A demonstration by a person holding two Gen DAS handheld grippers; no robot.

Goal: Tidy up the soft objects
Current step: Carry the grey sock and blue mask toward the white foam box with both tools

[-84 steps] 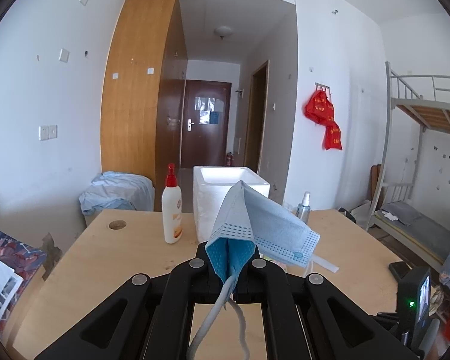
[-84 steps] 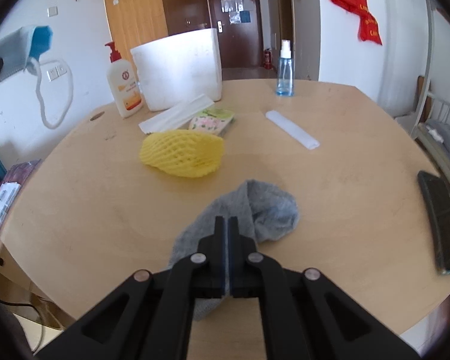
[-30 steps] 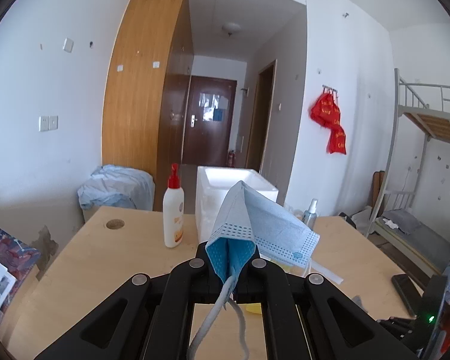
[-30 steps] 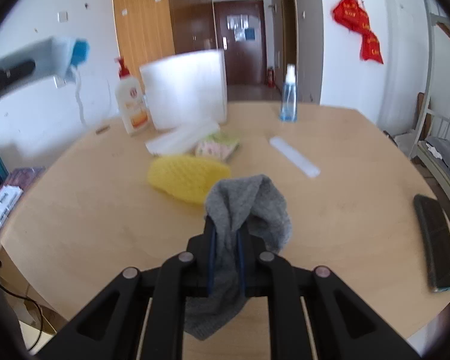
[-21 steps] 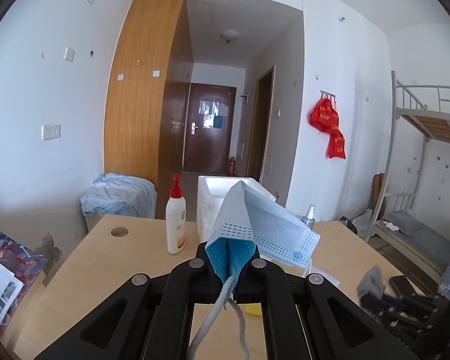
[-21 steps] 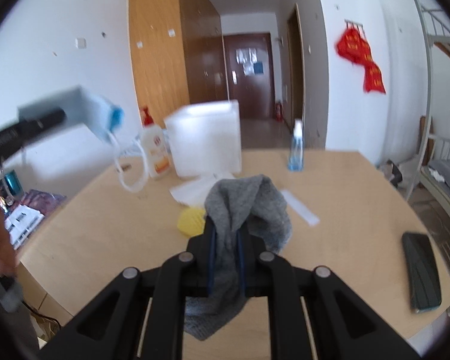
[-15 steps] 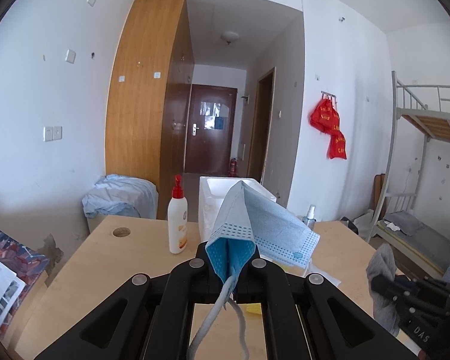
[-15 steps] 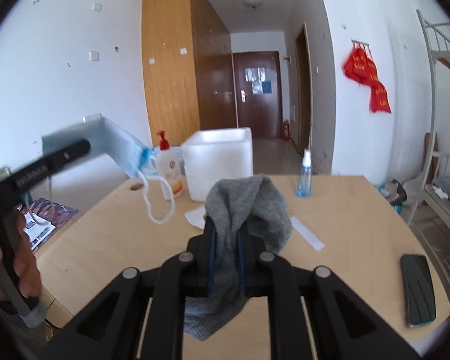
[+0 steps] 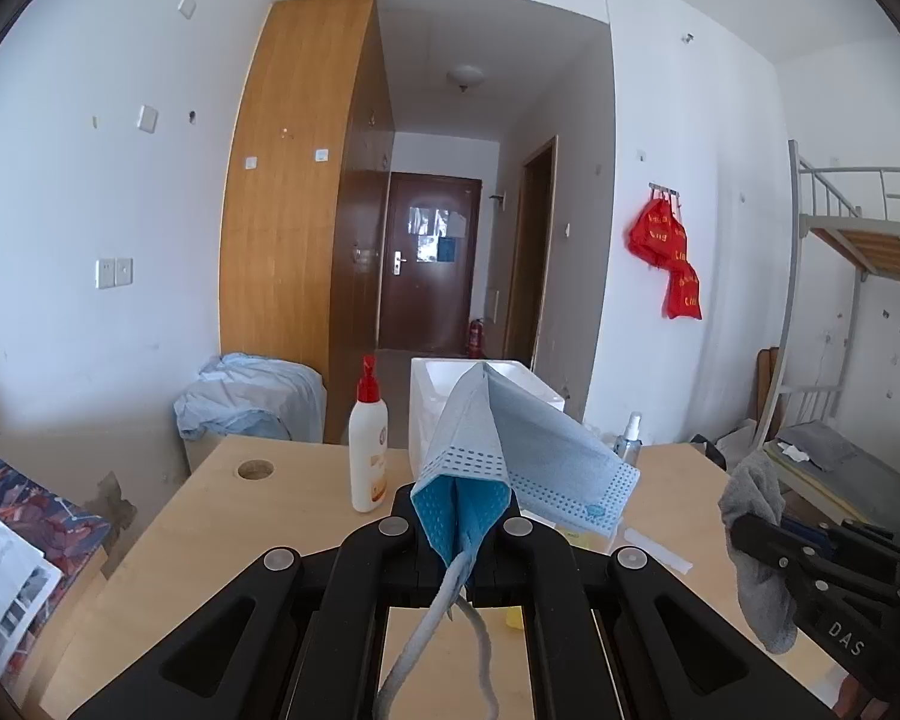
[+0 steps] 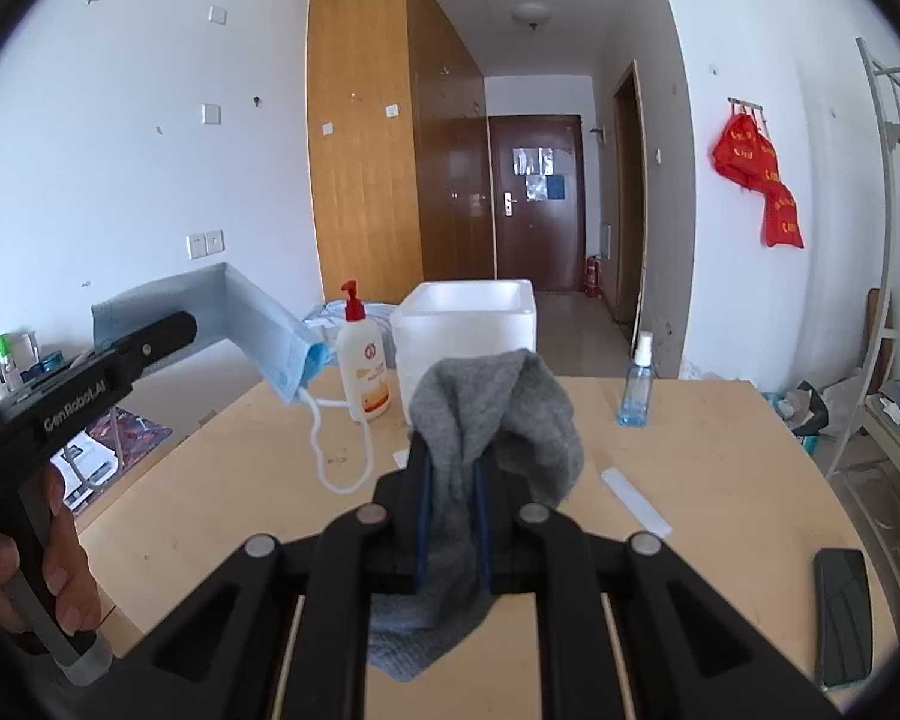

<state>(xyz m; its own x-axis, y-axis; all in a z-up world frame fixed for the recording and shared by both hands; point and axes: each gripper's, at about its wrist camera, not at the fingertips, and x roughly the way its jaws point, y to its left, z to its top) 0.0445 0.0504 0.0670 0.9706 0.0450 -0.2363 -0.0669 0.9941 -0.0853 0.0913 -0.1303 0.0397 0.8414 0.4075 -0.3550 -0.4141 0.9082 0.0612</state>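
Sock (image 10: 486, 420), grey, is clamped in the right tool (image 10: 453, 525): pads pinch it mid-length, top bunched over the fingertips, tail hanging under the jaws, all clear of the table (image 10: 708, 468). In the left wrist view the same sock (image 9: 756, 546) droops off the right tool (image 9: 744, 531) at far right.

Left tool (image 9: 459, 531) is fully clenched on a blue face mask (image 9: 510, 450), folded edge between the pads, body fanning up and to the right, ear loop trailing below the jaws. From the right wrist view the mask (image 10: 264, 330) sticks out of the left tool (image 10: 180, 324), white loop hanging down above the table; a hand (image 10: 36, 564) grips that tool's handle.

Landmark: white foam box (image 10: 468, 330), open top, at the table's far side.
- Both tools are nearer the camera than the box, above the table.
- Pump lotion bottle (image 10: 363, 360) just left of the box.
- Blue spray bottle (image 10: 636, 384) right of the box, apart from it.
- White flat strip (image 10: 633, 501) lying on the table, in front of the box and to its right.
- Black phone (image 10: 843, 615) far right of the box, near the table's edge.
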